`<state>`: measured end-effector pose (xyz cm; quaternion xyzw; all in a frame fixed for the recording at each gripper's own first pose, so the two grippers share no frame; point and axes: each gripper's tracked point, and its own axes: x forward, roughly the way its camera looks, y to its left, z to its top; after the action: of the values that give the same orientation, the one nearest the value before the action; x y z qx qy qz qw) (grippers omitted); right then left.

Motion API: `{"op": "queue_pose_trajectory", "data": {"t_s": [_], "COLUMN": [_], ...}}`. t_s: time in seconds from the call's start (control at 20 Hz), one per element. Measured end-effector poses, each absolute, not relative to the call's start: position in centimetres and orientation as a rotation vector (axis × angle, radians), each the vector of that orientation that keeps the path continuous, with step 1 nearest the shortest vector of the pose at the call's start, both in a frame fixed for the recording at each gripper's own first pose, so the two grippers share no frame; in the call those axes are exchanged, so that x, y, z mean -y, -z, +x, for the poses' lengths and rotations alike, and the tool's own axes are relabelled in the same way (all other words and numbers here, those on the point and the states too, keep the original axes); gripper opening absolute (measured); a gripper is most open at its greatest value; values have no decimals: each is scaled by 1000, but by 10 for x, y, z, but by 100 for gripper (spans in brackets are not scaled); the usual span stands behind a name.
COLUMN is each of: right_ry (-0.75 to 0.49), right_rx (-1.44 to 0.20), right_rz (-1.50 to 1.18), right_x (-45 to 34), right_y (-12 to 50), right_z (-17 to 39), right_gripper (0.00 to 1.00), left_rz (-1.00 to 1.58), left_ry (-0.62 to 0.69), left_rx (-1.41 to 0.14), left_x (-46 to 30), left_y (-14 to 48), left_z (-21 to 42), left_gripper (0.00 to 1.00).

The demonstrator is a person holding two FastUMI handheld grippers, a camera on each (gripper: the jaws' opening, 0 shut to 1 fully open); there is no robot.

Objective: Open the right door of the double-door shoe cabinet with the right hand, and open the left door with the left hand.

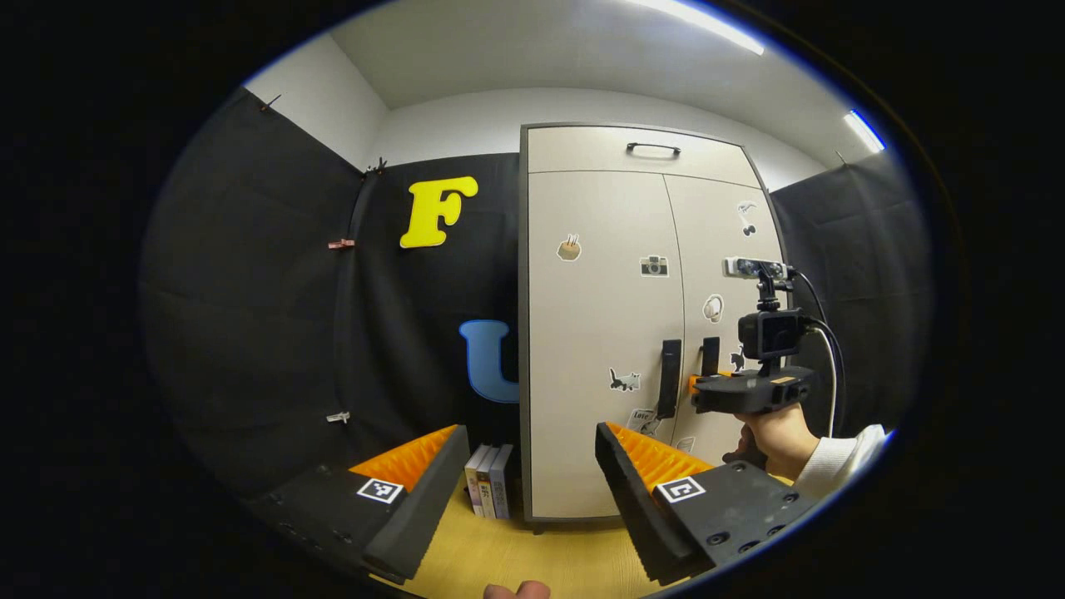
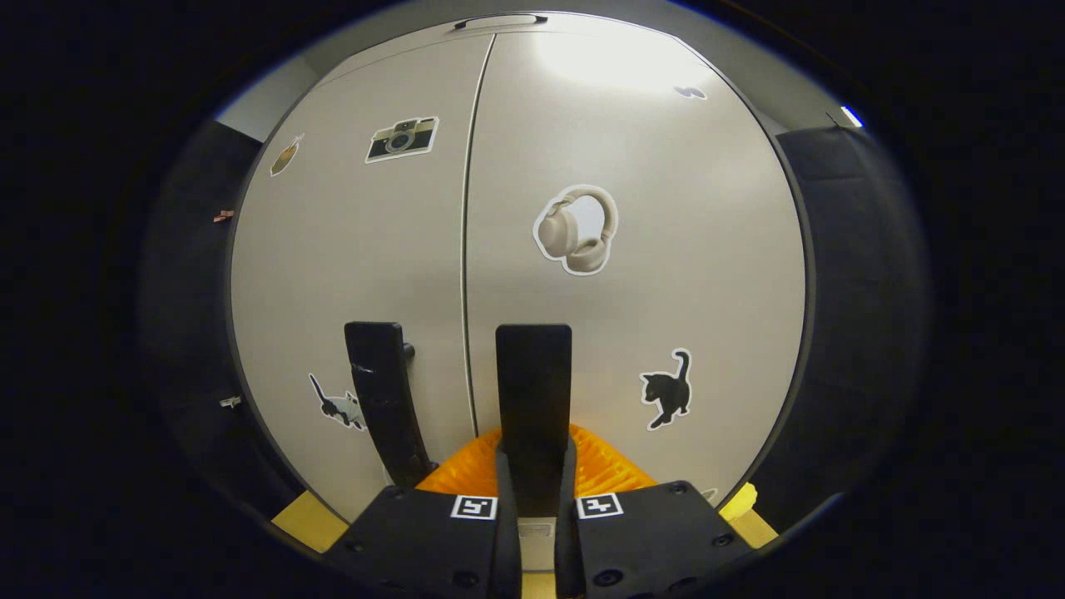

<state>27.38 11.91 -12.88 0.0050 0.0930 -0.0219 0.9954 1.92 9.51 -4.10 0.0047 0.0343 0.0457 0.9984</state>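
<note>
Cabinet (image 1: 607, 333) doors both closed ahead | my right gripper (image 2: 532, 499) clamped on right door's black handle (image 2: 533, 391) | my left gripper (image 1: 532, 474) spread wide, well short of left handle (image 1: 669, 378)

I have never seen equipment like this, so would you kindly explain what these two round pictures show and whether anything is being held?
A person holds a two-finger gripper in each hand, and a fisheye camera rides on each one. The left gripper view looks from farther back: the left gripper, jaws wide open and holding nothing, faces a beige shoe cabinet standing on a wooden floor, with a few books beside it. It also shows a hand holding the right gripper at the doors. The right gripper view is close up: its jaws are closed around the right door handle. The left door handle is untouched and both doors look closed.
</note>
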Motion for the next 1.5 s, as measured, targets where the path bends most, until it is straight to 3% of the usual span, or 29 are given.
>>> {"op": "queue_pose_trajectory", "data": {"t_s": [0.05,0.25,0.65,1.5], "right_ry": [40,10,-79,-104], "right_rx": [-187,-179,-179,-145], "right_rz": [14,38,77,114], "right_x": [-119,-119,-113,-86], "right_y": [128,123,113,103], "right_z": [274,263,239,210], "right_gripper": [15,11,11,10], "left_rz": [12,17,18,22], "left_ry": [-94,-110,-135,-146], "left_rx": [-68,-67,-86,-84], "left_x": [-95,-98,-96,-89], "left_y": [41,39,39,33], "left_z": [14,0,-29,-54], "left_gripper": [95,95,95,95]}}
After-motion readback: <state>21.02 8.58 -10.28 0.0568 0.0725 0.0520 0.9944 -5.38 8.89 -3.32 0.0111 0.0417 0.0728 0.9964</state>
